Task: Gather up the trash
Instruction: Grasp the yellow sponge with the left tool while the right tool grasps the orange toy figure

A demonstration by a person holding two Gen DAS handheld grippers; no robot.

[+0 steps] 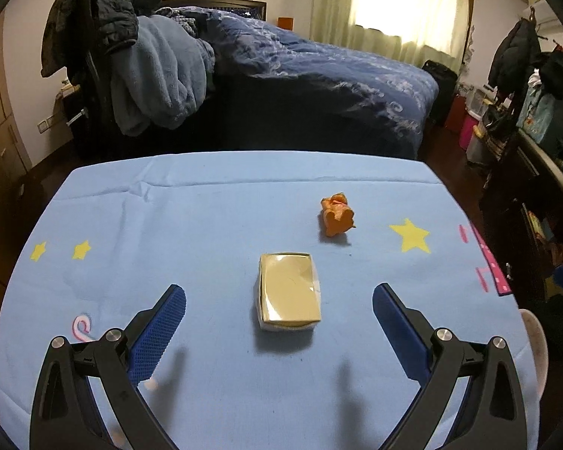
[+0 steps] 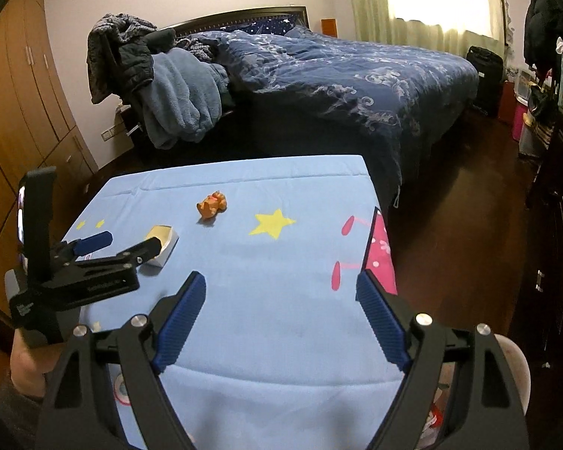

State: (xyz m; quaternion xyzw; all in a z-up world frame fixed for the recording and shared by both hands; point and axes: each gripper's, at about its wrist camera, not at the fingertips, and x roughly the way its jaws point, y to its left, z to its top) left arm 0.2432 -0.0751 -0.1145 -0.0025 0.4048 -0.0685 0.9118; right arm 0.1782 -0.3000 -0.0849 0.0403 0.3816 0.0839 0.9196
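A small beige-gold carton (image 1: pixel 289 292) lies on the light blue starred tablecloth (image 1: pixel 206 210). My left gripper (image 1: pixel 279 290) hovers over it, open, with its blue pads (image 1: pixel 161 330) wide on either side and not touching the carton. A crumpled orange wrapper (image 1: pixel 337 217) lies farther back to the right. In the right wrist view the left gripper (image 2: pixel 131 240) reaches the carton (image 2: pixel 167 242) from the left, and the orange wrapper (image 2: pixel 212 206) sits beyond it. My right gripper (image 2: pixel 280 278) is open over the bare cloth (image 2: pixel 274 322), with nothing between its fingers.
A pale rounded bin rim (image 2: pixel 516 367) shows beside the table's near right corner, also in the left wrist view (image 1: pixel 535 341). A bed with a dark blue quilt (image 2: pixel 337 71) stands behind the table. A chair piled with clothes (image 1: pixel 131 56) is at back left, and cluttered shelves (image 1: pixel 536 120) are at right.
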